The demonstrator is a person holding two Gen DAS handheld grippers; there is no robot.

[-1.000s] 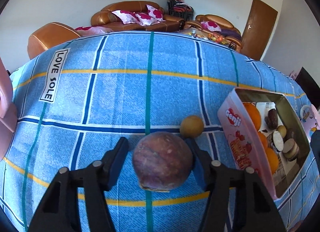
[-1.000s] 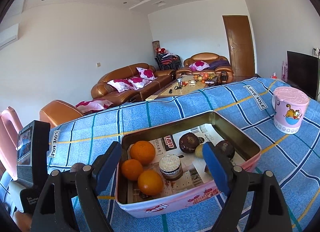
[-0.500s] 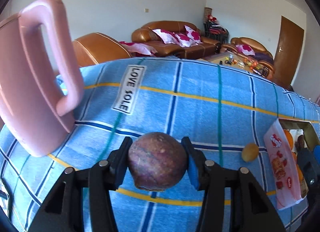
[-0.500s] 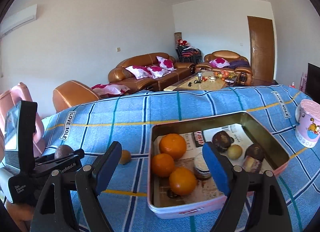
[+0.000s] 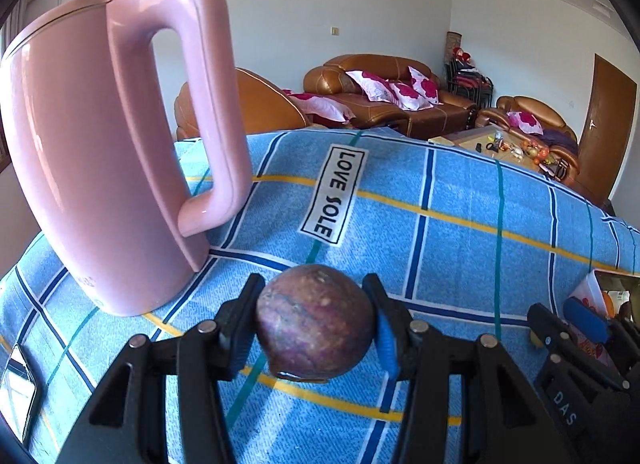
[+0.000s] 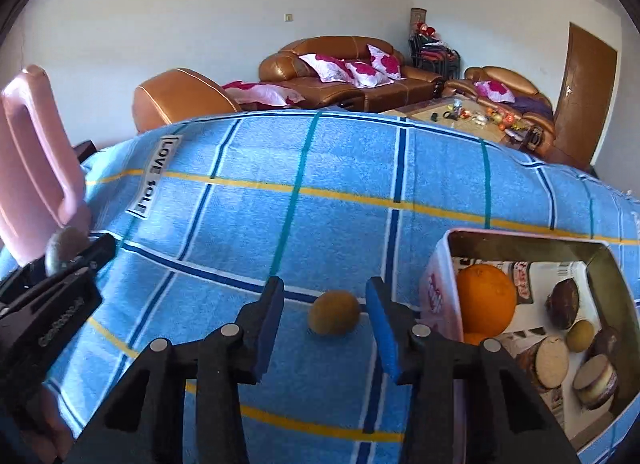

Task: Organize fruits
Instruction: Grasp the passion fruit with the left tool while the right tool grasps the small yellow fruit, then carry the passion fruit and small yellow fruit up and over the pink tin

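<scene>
My left gripper (image 5: pixel 312 286) is shut on a round purple-brown passion fruit (image 5: pixel 316 324), held above the blue checked cloth beside a pink kettle (image 5: pixel 100 143). In the right wrist view my right gripper (image 6: pixel 324 290) is low over the cloth with a small yellow-brown fruit (image 6: pixel 334 312) between its blue pads (image 6: pixel 272 324). Its jaws are closing; a gap still shows on the fruit's left side. Just right of it stands the open tin box (image 6: pixel 436 288), with oranges (image 6: pixel 485 300), dark fruits and halved pieces inside.
The kettle (image 6: pixel 32 167) stands at the table's left end. A phone (image 5: pixel 16 388) lies at the near left corner. The blue cloth (image 6: pixel 340 203) spreads out behind the small fruit. Sofas and a door sit beyond the table.
My right gripper has swung left from over the tin to the small fruit, dropped lower, and narrowed its jaws. My left gripper carried the passion fruit left, up to the kettle.
</scene>
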